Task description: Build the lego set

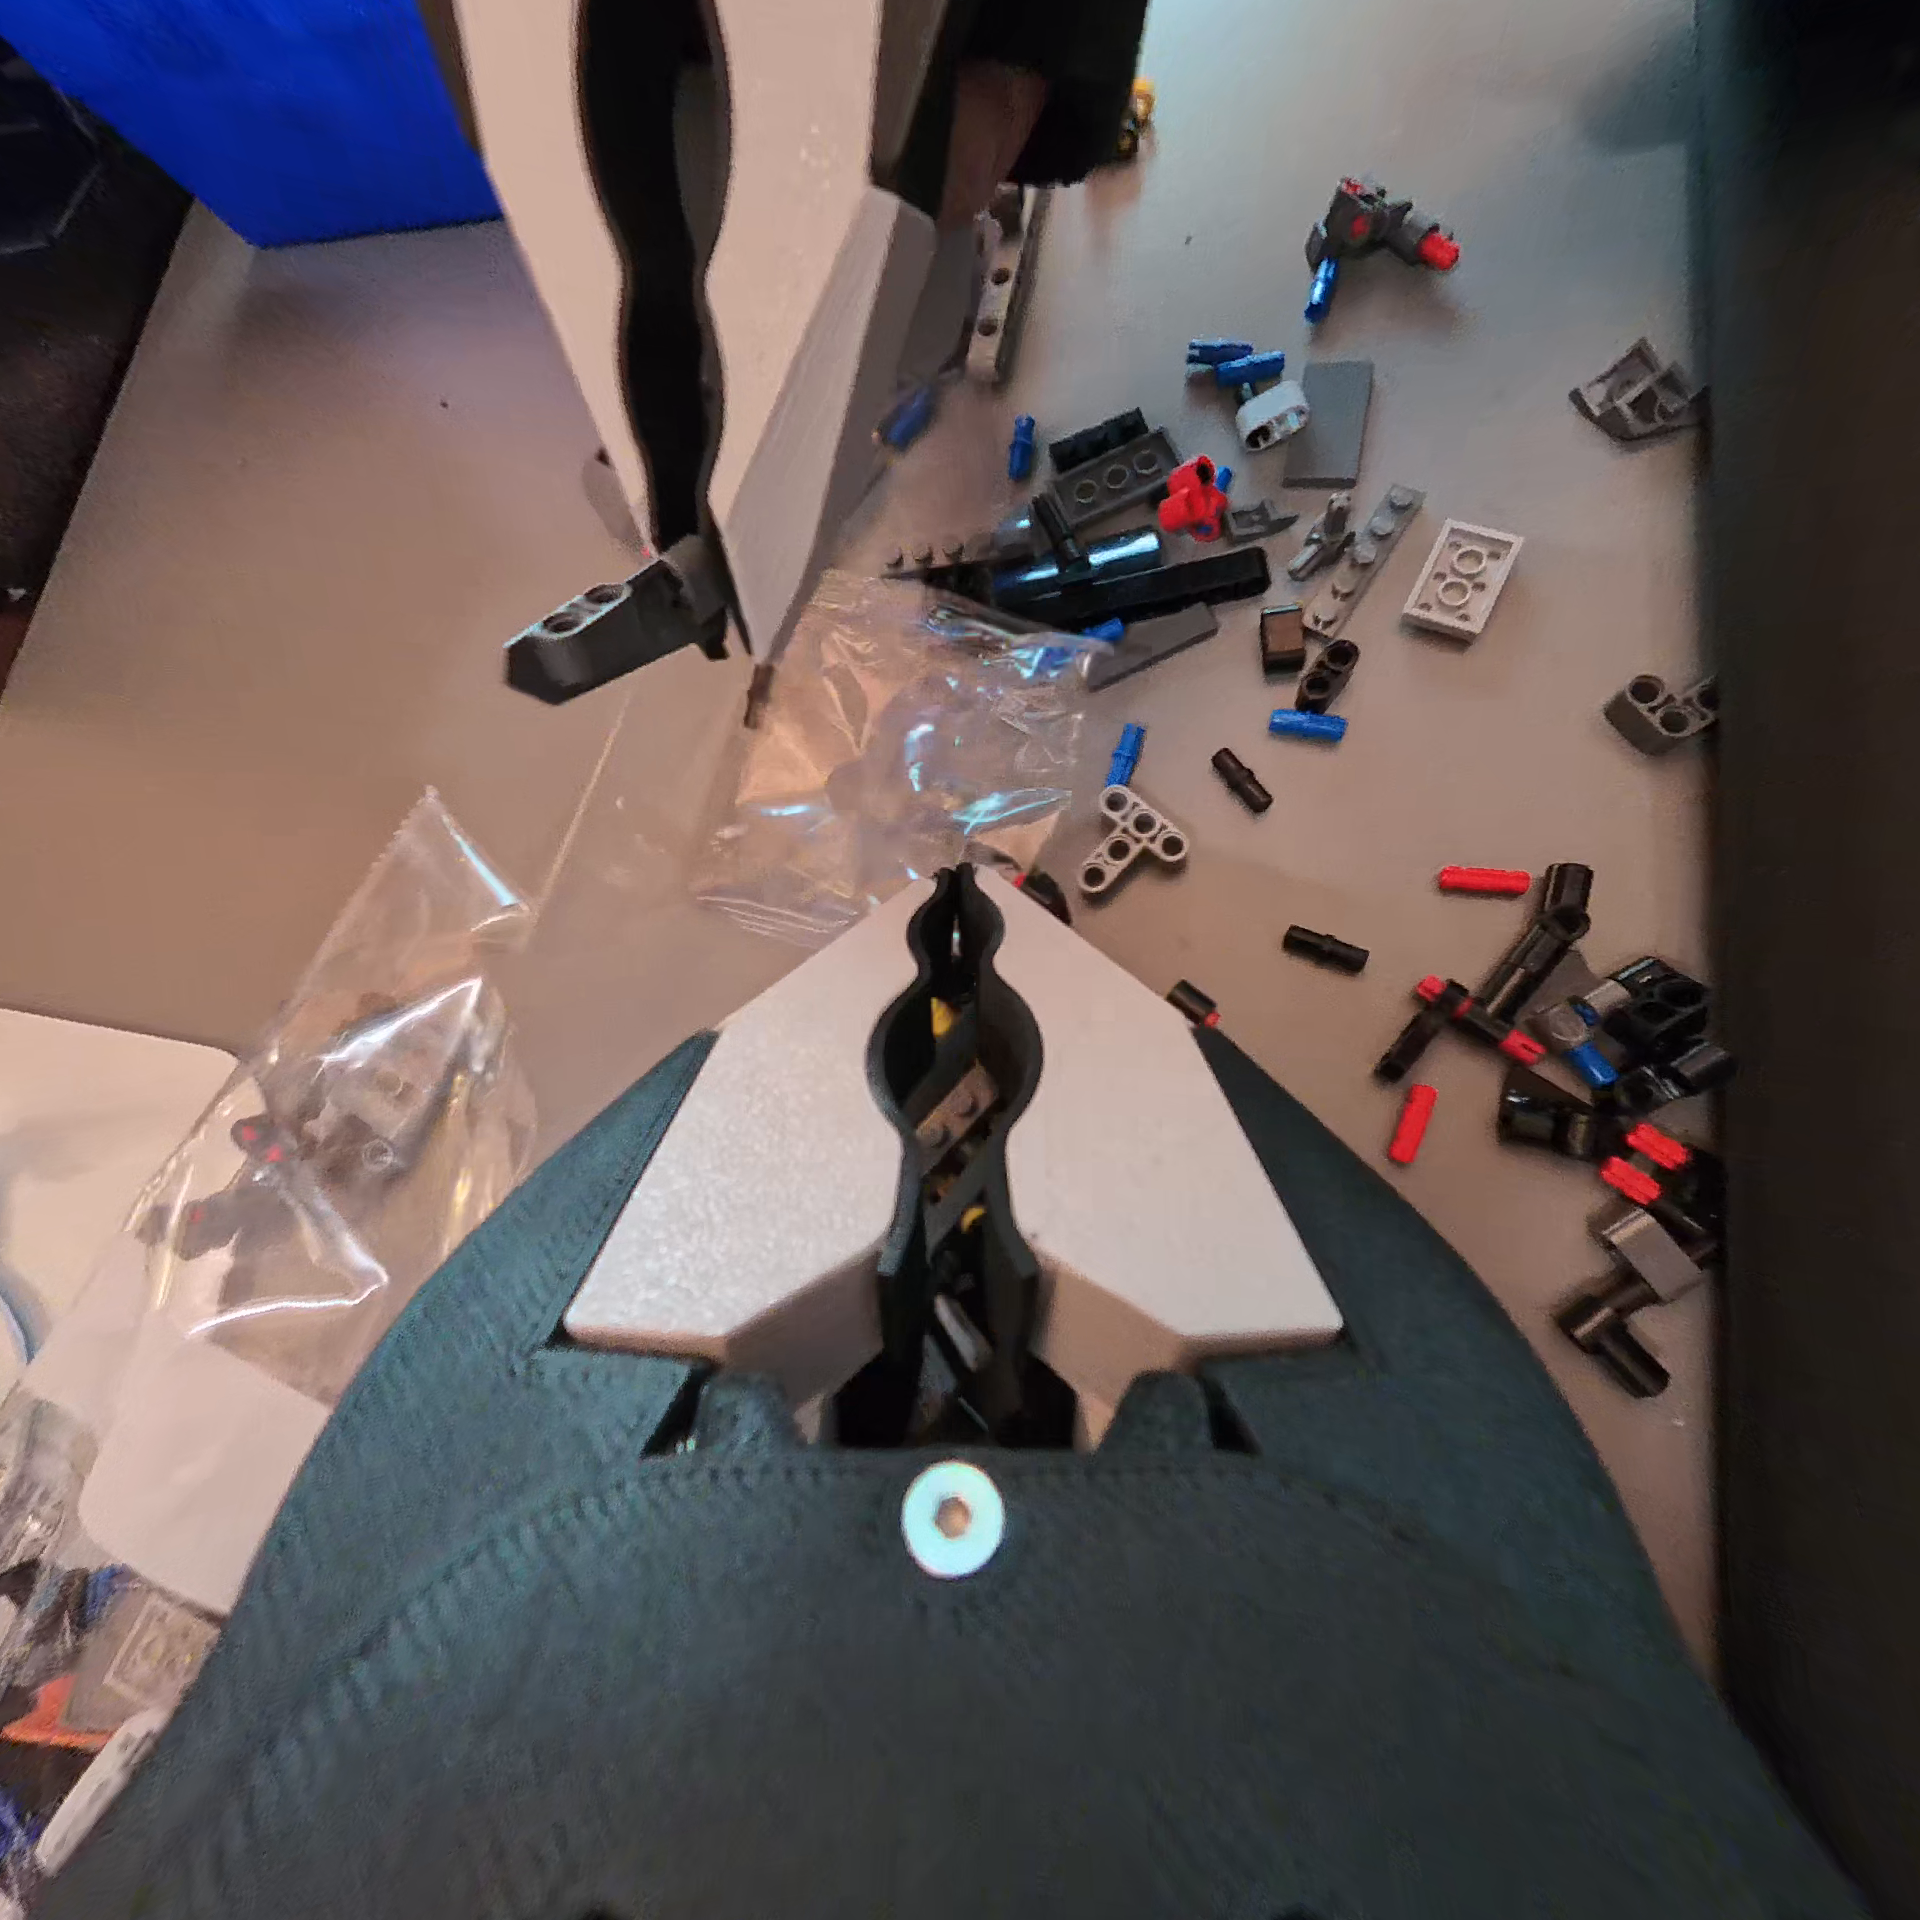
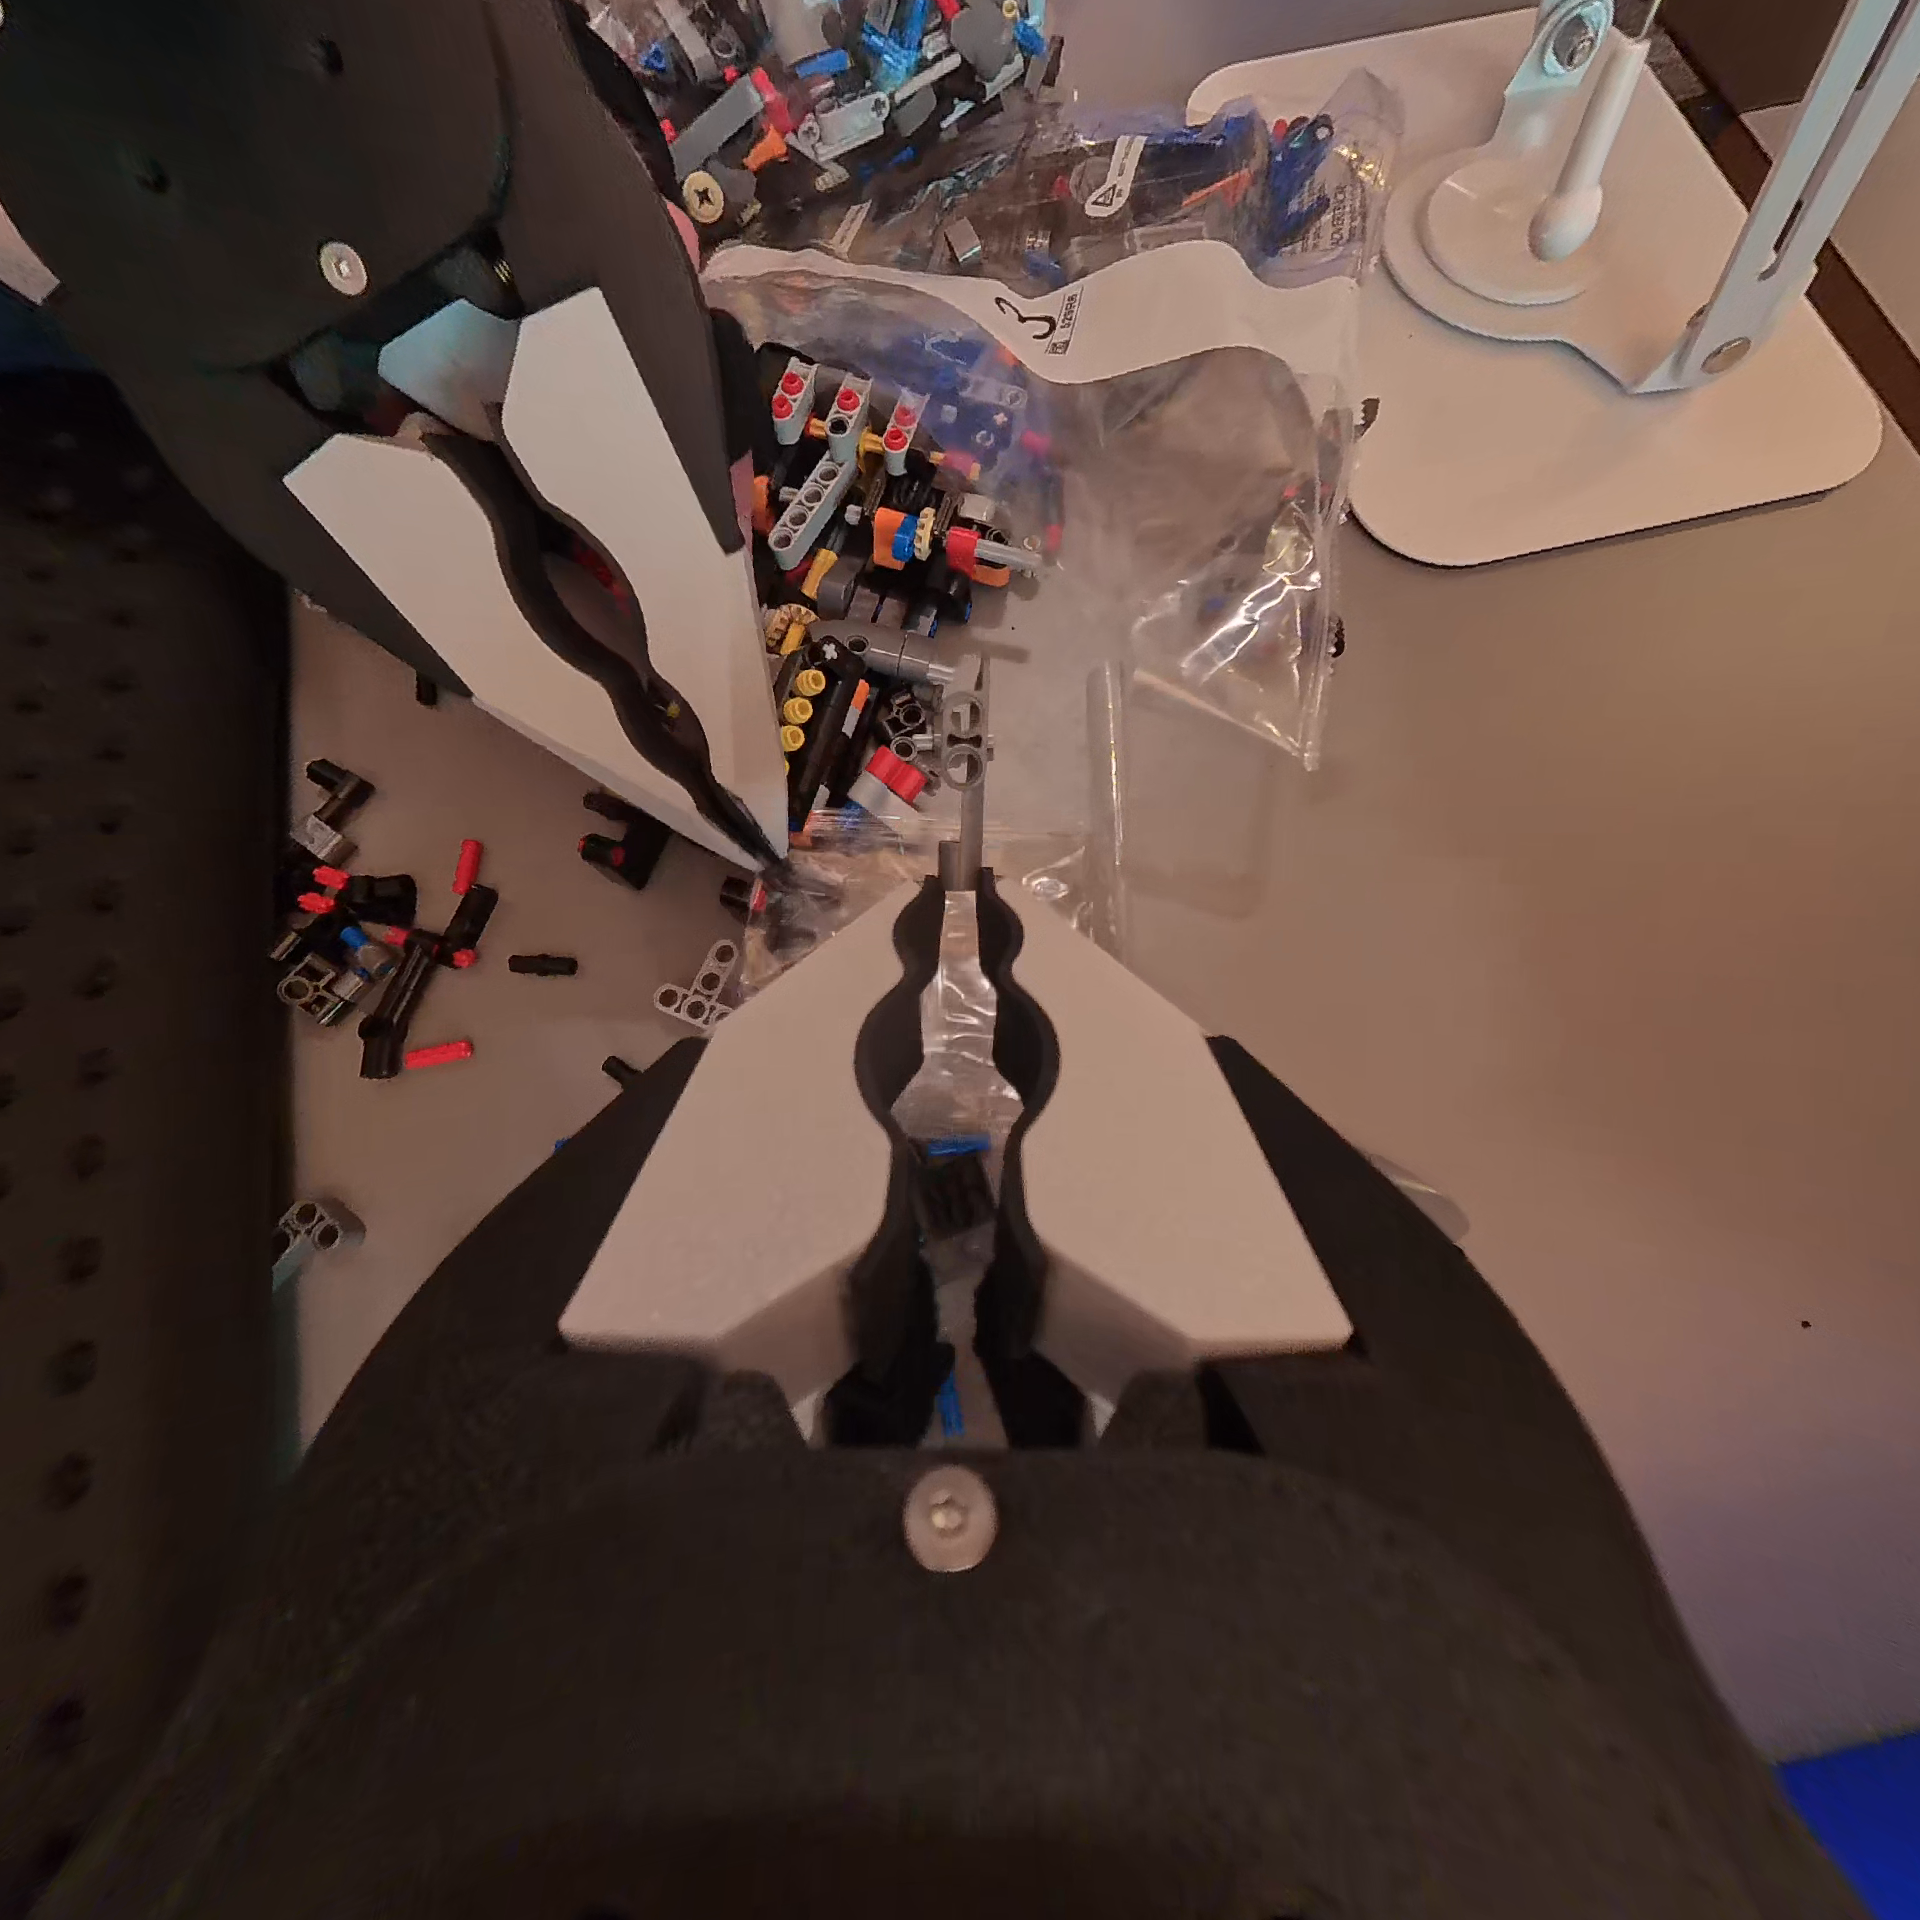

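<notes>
My left gripper (image 1: 956,881) is shut, its tips pinching the near edge of an emptied clear plastic bag (image 1: 894,769) that lies on the table (image 1: 312,540). The right wrist view shows the same: the left gripper (image 2: 771,857) has its tips together on the crumpled clear film (image 2: 821,894). My right gripper (image 2: 961,888) is shut on a dark grey Technic piece (image 2: 958,864) that sticks out ahead of its tips. In the left wrist view, the right gripper (image 1: 717,613) comes down from above and holds that dark grey piece (image 1: 582,644) above the table.
Loose black, grey, blue and red pieces (image 1: 1143,582) are scattered to the right, including a light grey T-shaped beam (image 1: 1132,836). A sealed bag of pieces (image 1: 343,1122) lies at the left. More filled bags (image 2: 935,520) and a white stand base (image 2: 1610,447) lie beyond. Across from one pair of fingers to the other is roughly 6 cm.
</notes>
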